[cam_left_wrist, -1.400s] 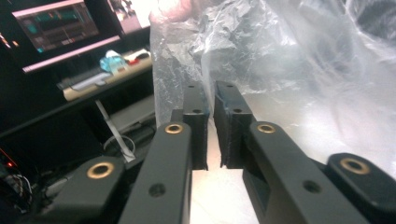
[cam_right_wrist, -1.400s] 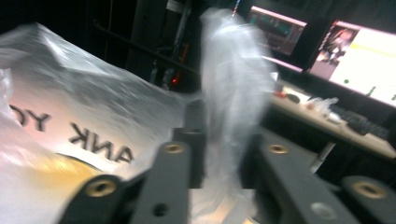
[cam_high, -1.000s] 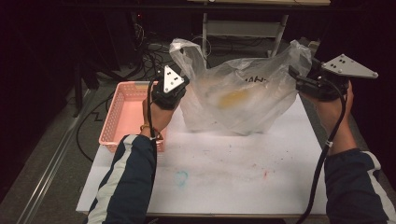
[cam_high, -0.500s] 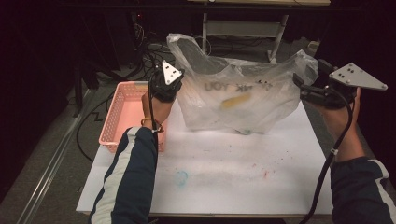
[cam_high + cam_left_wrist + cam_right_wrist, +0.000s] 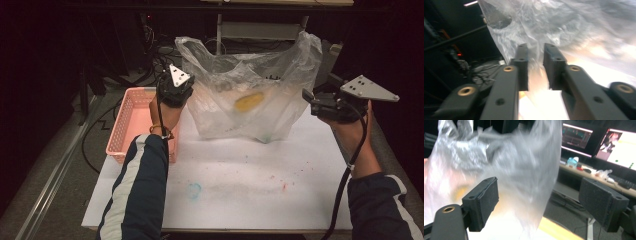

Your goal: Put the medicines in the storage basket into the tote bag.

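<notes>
Left tongs [image 5: 535, 67]: jaws nearly closed, pinching a fold of the bag's [image 5: 250, 90] film between them; in the high view they [image 5: 186, 89] sit at the bag's left edge.
Right tongs [image 5: 539, 205]: jaws spread wide, gripping nothing; the bag's [image 5: 506, 170] film hangs loose between them nearer the left jaw; in the high view they [image 5: 306, 96] sit just off the bag's right edge.
Left hand [image 5: 167, 112]: below the bag's left side, under its grey plate [image 5: 178, 76].
Right hand [image 5: 350, 132]: right of the bag, under its grey plate [image 5: 370, 89].
Bag: clear plastic, standing tall at the far middle of the bench [image 5: 235, 185], its bottom on the white top, its mouth open upward.
Yellow thing [image 5: 249, 102]: inside the bag, about mid-height; too blurred to name.
Basket [image 5: 131, 125]: pink, left of the bag, at the bench's left edge.
Bench marks: a blue smear [image 5: 194, 190] and red specks [image 5: 280, 182] on the near side of the bag.
Screens [image 5: 599, 142]: lit, beyond the bag in the right gripper view.
</notes>
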`<state>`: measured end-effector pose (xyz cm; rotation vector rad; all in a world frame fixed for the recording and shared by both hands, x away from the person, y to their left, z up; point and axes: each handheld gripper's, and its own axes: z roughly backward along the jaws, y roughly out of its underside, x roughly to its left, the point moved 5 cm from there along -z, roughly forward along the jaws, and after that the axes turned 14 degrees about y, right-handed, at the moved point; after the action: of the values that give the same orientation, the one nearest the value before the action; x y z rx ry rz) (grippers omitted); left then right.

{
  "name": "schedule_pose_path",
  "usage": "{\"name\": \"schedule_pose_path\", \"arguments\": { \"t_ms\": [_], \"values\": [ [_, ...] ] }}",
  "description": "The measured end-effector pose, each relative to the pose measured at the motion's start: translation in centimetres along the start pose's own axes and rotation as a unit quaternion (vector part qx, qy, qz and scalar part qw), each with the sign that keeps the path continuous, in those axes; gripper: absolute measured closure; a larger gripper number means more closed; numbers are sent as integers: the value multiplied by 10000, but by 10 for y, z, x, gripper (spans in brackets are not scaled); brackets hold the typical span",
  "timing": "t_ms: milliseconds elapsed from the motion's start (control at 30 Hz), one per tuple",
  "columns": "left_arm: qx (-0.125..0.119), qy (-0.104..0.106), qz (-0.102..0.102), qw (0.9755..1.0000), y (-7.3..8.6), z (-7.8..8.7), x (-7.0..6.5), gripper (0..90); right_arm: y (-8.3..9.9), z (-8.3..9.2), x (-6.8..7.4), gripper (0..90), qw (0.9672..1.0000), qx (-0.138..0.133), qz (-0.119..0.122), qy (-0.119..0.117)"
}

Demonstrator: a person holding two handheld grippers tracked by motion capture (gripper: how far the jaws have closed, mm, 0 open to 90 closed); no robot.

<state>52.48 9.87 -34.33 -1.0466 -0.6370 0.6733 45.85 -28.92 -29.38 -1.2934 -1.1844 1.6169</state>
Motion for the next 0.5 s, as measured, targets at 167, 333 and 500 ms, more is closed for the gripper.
{"name": "schedule_pose_path", "arguments": {
  "t_ms": [167,333,500],
  "values": [
    [-172,73,-88,9998,6,12,-12,543,26,-5,7,194,9997,256,-45,-4],
    [-490,183,-41,9986,11,33,-22,312,47,-6,10,196,9992,395,-58,45],
    [-568,427,-116,9974,21,53,-34,231,59,-3,10,196,9987,489,-112,41]
  ]
}}
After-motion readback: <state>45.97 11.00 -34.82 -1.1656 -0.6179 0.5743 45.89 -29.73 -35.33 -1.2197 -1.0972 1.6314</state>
